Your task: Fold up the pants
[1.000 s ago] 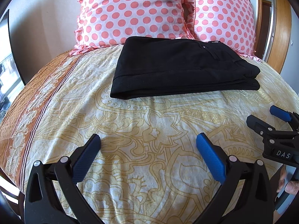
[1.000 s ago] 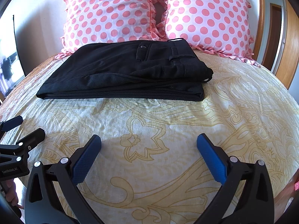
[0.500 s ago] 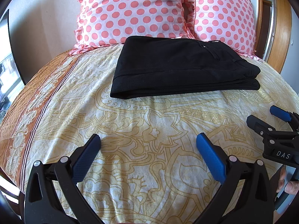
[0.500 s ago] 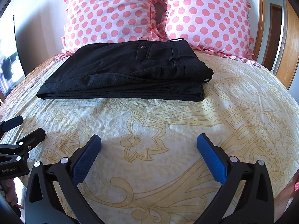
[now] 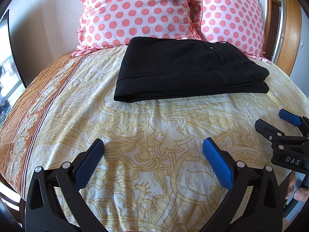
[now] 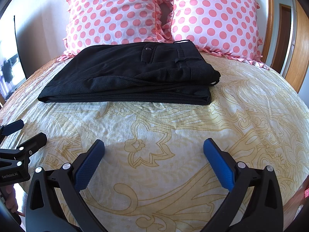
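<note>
Pants [image 6: 127, 77], black and folded into a flat stack, lie on my patterned yellow bedspread [image 6: 164, 135] just in front of two pink polka-dot pillows [image 6: 115, 11], the waistband and buttoned pocket turned toward my right. My left gripper [image 5: 152, 154] hangs over the sheet with its blue pads [image 5: 218, 162] spread wide and nothing between them. My right gripper [image 6: 153, 155] does the same, splayed and holding nothing, well short of the pants. White lettering on my right gripper reads "DAS" in the left view; on my left gripper, in the right view, "GenRobot.AI".
</note>
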The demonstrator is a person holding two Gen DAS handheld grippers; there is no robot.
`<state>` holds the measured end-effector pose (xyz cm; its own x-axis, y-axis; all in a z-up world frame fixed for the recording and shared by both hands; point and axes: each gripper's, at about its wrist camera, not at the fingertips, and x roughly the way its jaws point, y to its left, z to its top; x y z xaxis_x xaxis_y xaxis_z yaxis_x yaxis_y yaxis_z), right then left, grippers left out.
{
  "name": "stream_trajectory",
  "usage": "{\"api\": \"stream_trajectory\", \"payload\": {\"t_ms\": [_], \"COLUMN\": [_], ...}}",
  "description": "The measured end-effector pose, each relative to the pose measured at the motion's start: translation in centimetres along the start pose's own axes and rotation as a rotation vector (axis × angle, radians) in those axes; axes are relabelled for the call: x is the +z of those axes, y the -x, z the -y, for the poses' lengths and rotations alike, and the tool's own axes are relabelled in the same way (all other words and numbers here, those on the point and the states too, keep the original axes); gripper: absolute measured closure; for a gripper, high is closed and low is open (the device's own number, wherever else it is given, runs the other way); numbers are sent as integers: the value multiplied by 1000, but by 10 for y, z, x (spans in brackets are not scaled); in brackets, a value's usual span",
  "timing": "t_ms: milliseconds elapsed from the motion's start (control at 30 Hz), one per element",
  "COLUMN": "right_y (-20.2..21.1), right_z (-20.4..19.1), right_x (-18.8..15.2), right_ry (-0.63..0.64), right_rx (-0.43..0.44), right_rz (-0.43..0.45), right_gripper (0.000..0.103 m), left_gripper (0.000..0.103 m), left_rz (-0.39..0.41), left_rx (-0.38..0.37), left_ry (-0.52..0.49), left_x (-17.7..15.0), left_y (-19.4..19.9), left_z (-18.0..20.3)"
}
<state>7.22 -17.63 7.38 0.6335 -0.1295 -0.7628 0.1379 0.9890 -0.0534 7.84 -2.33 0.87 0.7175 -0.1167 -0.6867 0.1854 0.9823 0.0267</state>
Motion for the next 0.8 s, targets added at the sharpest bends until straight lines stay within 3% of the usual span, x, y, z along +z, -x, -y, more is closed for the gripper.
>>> {"api": "stream_trajectory", "payload": {"t_ms": [800], "right_y": [0], "right_z": [-1], "right_x": [0], "right_ry": [-2], "right_rx": [-2], "right_rz": [1], "right_gripper": [1], "left_gripper": [2], "left_rz": [-6], "left_rx": [-9], "left_ry": [-10], "left_x": [-3], "left_y": [0], "left_z": [-1]}}
